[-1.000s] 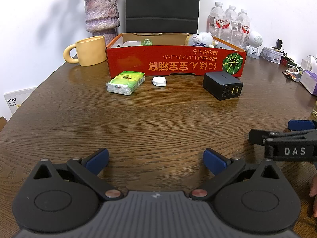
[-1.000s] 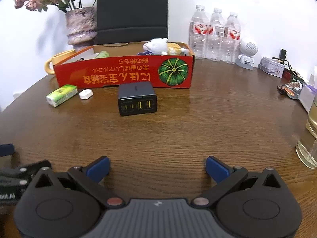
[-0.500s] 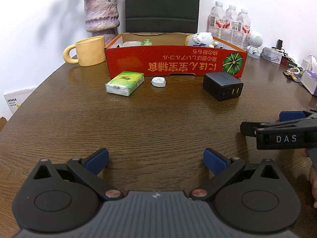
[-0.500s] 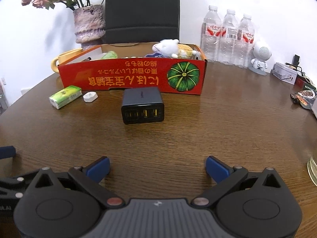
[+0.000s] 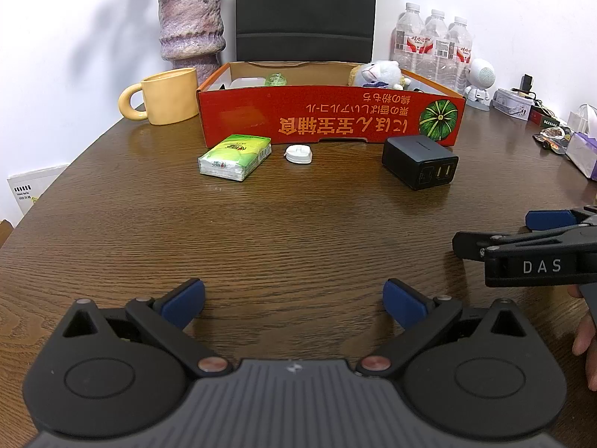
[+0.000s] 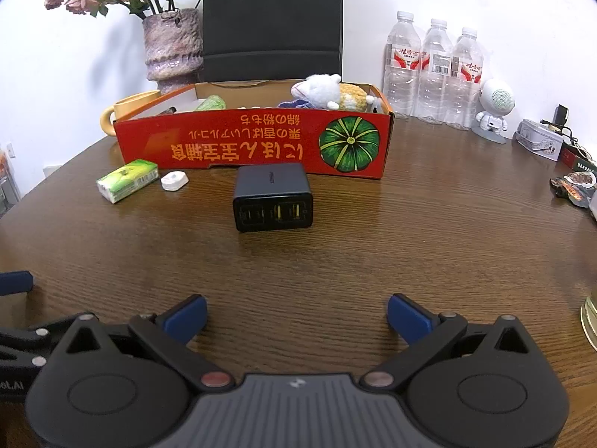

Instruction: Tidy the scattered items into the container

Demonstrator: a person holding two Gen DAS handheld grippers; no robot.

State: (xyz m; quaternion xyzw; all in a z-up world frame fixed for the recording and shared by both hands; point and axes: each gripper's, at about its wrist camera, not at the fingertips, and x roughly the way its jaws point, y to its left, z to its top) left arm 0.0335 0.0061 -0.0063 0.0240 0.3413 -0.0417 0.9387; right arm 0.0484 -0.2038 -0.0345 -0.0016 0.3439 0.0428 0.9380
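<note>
A red cardboard box (image 5: 332, 119) (image 6: 253, 145) stands at the back of the wooden table, holding a plush toy (image 6: 324, 91) and small items. In front of it lie a green tissue pack (image 5: 235, 156) (image 6: 127, 180), a small white device (image 5: 298, 153) (image 6: 174, 180) and a black charger (image 5: 419, 167) (image 6: 273, 196). My left gripper (image 5: 294, 300) is open and empty, low over the near table. My right gripper (image 6: 296, 317) is open and empty, facing the charger straight ahead; it also shows at the right edge of the left wrist view (image 5: 522, 239).
A yellow mug (image 5: 164, 95) and a purple vase (image 5: 192, 26) stand left of the box. Three water bottles (image 6: 433, 67), a white robot figure (image 6: 492, 110) and clutter (image 6: 571, 183) sit at the right. A black chair (image 5: 304, 11) is behind the box. A glass jar (image 6: 589, 321) is at the right edge.
My right gripper has moved forward and left toward the charger, which now looks larger and centred. My left gripper has barely moved.
</note>
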